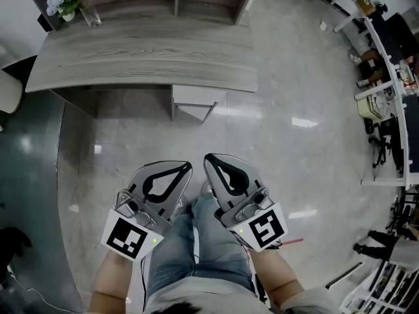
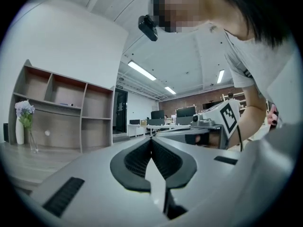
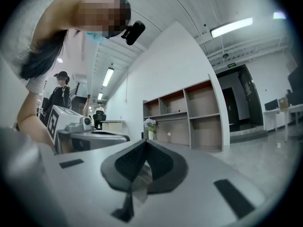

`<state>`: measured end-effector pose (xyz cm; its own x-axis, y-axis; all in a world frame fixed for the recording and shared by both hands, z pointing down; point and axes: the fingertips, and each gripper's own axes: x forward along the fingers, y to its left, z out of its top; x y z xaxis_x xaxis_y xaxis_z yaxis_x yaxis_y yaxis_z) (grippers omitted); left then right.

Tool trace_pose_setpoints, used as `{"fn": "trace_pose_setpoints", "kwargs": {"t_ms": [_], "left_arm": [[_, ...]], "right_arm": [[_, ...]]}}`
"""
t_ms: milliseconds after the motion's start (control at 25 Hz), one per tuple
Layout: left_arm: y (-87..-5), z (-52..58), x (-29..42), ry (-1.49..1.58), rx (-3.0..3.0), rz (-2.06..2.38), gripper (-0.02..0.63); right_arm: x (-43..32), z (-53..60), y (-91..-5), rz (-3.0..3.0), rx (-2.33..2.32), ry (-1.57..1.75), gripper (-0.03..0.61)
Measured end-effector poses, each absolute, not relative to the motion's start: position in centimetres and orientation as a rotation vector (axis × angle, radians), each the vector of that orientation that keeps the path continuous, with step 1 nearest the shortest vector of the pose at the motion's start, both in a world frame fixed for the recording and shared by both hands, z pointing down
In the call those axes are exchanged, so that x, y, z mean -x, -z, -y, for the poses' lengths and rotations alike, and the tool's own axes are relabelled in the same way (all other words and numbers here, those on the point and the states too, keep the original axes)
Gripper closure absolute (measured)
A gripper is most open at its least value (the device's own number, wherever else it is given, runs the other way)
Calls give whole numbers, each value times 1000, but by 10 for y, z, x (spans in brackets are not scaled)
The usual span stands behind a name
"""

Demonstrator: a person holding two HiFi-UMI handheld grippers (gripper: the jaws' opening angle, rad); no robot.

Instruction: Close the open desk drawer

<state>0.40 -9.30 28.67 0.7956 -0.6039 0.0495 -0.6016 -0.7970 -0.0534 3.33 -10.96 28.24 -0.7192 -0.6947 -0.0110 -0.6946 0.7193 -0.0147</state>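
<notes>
One drawer (image 1: 194,102) juts open below the wood table's (image 1: 144,57) near edge. Two claws, left claw (image 1: 186,168) and right claw (image 1: 207,158), both pressed together, empty, well apart from drawer. One flower vase (image 1: 64,2) on table's far-left corner.

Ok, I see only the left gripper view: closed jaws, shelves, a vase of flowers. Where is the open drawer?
Observer: The head view shows the white drawer sticking out under the wooden desk.
Operator: Is the right gripper near it?
Observer: No, the right gripper is well short of it, jaws together, nothing between them.
Operator: And my left gripper?
Observer: The left gripper is beside the right one, with grey floor between it and the drawer.
</notes>
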Motion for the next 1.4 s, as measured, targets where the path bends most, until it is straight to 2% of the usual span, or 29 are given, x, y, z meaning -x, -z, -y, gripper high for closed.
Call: {"fn": "trace_pose_setpoints", "kwargs": {"t_ms": [520,1400], "left_arm": [[-236,50,-9,86,2940,-1041,603],[-181,-30,-39,10,2839,-1174,603]], "right_arm": [[-38,48,-220,-2908,1100,-11,571],[-59,-31,-177,-2938,921,-35,571]]}}
